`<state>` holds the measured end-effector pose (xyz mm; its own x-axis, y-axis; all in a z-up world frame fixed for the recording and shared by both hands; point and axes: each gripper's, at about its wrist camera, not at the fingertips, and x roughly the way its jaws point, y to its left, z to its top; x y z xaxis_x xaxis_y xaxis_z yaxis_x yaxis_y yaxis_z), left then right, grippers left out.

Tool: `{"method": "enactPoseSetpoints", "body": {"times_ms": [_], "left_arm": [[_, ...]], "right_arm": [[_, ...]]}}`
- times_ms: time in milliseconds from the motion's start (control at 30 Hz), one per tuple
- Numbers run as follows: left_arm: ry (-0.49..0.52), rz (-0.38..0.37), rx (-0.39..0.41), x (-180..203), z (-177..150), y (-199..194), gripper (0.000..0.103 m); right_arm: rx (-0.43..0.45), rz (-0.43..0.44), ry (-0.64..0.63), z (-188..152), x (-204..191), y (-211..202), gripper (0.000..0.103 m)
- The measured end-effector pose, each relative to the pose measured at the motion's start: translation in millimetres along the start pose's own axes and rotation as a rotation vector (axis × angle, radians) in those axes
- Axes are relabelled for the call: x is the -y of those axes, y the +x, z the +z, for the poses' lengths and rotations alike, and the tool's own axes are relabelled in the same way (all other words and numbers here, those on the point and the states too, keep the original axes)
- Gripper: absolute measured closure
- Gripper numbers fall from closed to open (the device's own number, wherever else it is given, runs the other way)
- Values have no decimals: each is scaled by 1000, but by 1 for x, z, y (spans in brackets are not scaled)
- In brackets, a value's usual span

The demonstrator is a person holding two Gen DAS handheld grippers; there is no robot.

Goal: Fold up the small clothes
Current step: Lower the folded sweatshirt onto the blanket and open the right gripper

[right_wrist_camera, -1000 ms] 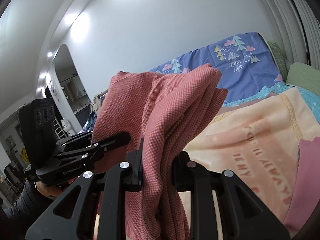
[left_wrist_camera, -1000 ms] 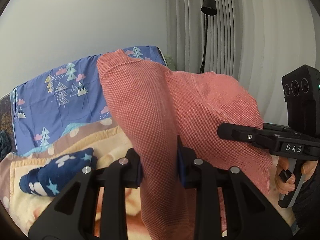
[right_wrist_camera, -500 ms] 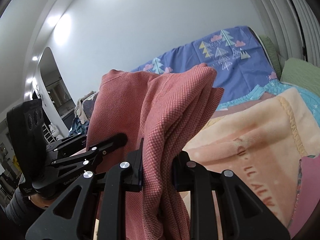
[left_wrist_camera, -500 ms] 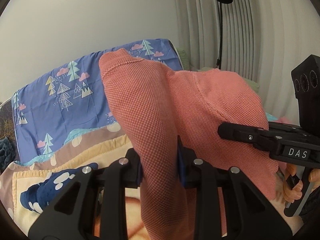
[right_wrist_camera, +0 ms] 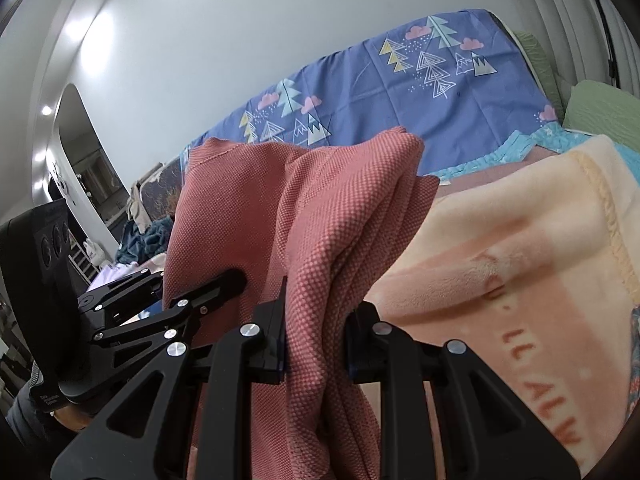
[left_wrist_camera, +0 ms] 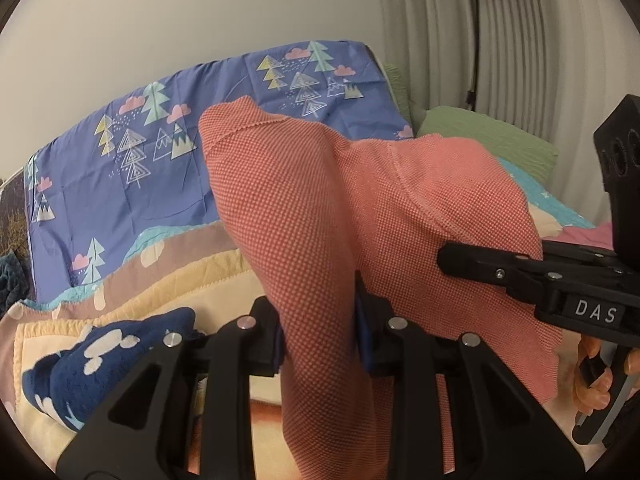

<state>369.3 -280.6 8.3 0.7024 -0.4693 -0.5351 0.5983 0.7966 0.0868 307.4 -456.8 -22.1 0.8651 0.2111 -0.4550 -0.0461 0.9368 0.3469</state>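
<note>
We hold the red cloth (left_wrist_camera: 320, 216) up over the blanket (right_wrist_camera: 520, 264), one bunched edge in each gripper. Our left gripper (left_wrist_camera: 320, 344) has it between its jaws, which have just been opening a little, yet the pads still touch the fabric on both sides. Our right gripper (right_wrist_camera: 316, 344) is clenched on several gathered layers; the rest hangs below both jaws.
</note>
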Motion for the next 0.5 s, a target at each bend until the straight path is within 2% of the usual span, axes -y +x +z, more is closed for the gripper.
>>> {"method": "enactPoseSetpoints", "body": {"times_ms": [33,67,100,133,200,233,267,300,400,500], "left_arm": [[-2,41,-5,-2,-6,10,62],[-2,76,-34,-3,-14,20,44],[1,92,-81,-3,-22,31,40],[11,110,-156,-5,-37,46,40],[71,119,-272,-1,-67,66,42],[129,126,-319,5,-86,74,42],[157,138,-287,9,-97,71,42],[149,136,-257,8,-100,66,42],[75,121,-288,1,-97,62,42],[77,120,-272,6,-100,48,42]], "right_arm": [[0,-73,-11,-3,4,8,75],[-13,-177,-8,-8,12,19,48],[-43,-345,28,-20,26,31,39],[-79,-405,59,-29,38,39,38],[-233,-328,209,-58,71,54,38],[-279,-296,278,-67,80,57,38],[-293,-261,353,-75,87,55,38],[-276,-268,347,-75,85,50,38],[-258,-343,235,-76,62,40,38],[-234,-382,138,-86,35,25,38]]}}
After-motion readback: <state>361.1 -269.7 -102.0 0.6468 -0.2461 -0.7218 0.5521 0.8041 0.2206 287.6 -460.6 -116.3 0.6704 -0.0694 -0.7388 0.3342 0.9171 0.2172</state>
